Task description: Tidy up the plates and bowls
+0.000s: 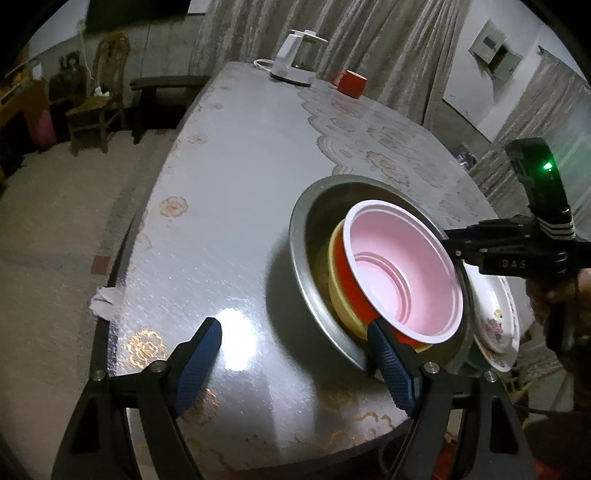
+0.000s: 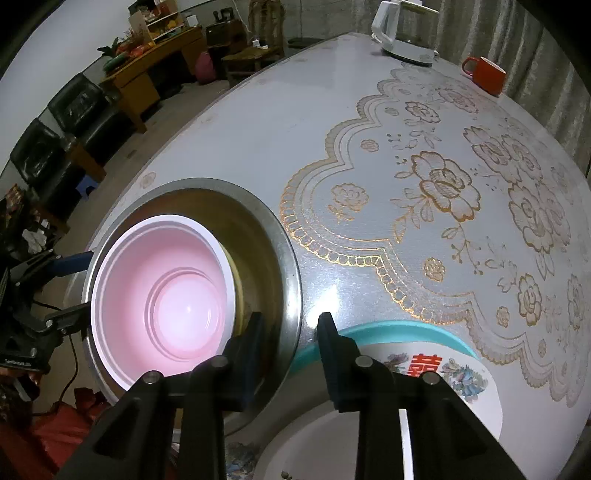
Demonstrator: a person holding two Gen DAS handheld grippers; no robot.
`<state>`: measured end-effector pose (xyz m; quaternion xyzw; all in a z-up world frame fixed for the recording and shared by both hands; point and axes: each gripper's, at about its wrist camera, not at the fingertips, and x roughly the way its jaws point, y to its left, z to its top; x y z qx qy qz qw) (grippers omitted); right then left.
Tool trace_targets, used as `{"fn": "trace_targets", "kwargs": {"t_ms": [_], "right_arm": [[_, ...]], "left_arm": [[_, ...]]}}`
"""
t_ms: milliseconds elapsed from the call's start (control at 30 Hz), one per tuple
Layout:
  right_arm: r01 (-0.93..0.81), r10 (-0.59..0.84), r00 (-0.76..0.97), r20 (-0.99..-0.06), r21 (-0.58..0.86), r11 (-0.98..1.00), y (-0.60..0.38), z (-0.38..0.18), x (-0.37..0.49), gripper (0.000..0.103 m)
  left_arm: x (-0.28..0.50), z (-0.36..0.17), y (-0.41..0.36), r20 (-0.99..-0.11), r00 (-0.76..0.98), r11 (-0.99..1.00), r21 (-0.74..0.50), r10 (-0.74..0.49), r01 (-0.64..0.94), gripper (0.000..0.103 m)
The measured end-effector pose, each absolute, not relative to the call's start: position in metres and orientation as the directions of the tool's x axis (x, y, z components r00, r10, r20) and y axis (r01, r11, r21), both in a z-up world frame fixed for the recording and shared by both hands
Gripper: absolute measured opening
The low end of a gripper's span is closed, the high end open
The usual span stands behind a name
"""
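Here, a steel basin (image 1: 306,258) stands near the front edge of the table (image 1: 236,155), which carries a glossy cover printed with gold flowers. Nested in the basin, tilted, lie a yellow bowl (image 1: 338,299), a red bowl (image 1: 351,291) inside it, and uppermost a bowl with a pink interior and white rim (image 1: 402,273).

Left gripper (image 1: 295,332): jaws wide apart. The one blue-padded finger hangs over bare table; the other reaches over the basin's near rim beside the red bowl's outer wall. Whether that finger touches the bowl cannot be told.

Right gripper (image 2: 290,321): jaws partly closed and straddling the basin's rim, one finger inside the basin, the other outside. Whether the pads press the rim cannot be told. In the left view the letters "DAS" show on this gripper's body, below a green lamp.

Just beside the basin, a white flowered plate (image 2: 461,376) lies on a teal plate (image 2: 406,328); the white one bears a red character, not clearly legible.

At the table's far end stand a white kettle (image 2: 402,29) and a red mug (image 2: 487,75).
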<state>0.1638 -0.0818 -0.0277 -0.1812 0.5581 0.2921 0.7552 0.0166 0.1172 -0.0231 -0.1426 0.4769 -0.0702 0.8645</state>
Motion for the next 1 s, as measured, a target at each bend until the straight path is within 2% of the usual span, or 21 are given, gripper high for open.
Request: {"fn": "trace_targets", "kwargs": {"t_ms": [233, 500, 667, 700, 733, 867, 1000], "right_arm": [[-0.691, 0.226, 0.177, -0.958, 0.043, 0.722, -0.073, -0.037, 0.164, 0.021], [-0.686, 0.244, 0.149, -0.958, 0.078, 0.723, -0.074, -0.042, 0.17, 0.02], [-0.692, 0.24, 0.151, -0.959, 0.071, 0.718, -0.073, -0.042, 0.17, 0.02], [-0.693, 0.24, 0.152, -0.959, 0.07, 0.717, -0.073, -0.043, 0.17, 0.02], [-0.694, 0.242, 0.153, -0.958, 0.07, 0.717, -0.073, -0.043, 0.171, 0.02], [-0.698, 0.252, 0.161, -0.954, 0.07, 0.713, -0.072, -0.045, 0.169, 0.018], [-0.68, 0.288, 0.157, -0.945, 0.108, 0.725, -0.075, -0.047, 0.175, 0.015]], "left_arm": [[0.013, -0.024, 0.119, -0.792, 0.511, 0.924, -0.383, -0.335, 0.011, 0.081], [0.015, -0.025, 0.136, -0.751, 0.526, 0.878, -0.479, -0.399, -0.018, 0.059], [0.027, -0.024, 0.128, -0.771, 0.501, 0.894, -0.449, -0.393, 0.01, 0.053], [0.028, -0.023, 0.127, -0.772, 0.503, 0.899, -0.438, -0.388, 0.021, 0.045], [0.027, -0.021, 0.125, -0.773, 0.506, 0.906, -0.422, -0.382, 0.04, 0.043], [0.025, -0.011, 0.107, -0.787, 0.543, 0.954, -0.275, -0.295, 0.12, 0.036], [0.03, -0.013, 0.113, -0.774, 0.541, 0.94, -0.323, -0.329, 0.11, 0.027]]}}
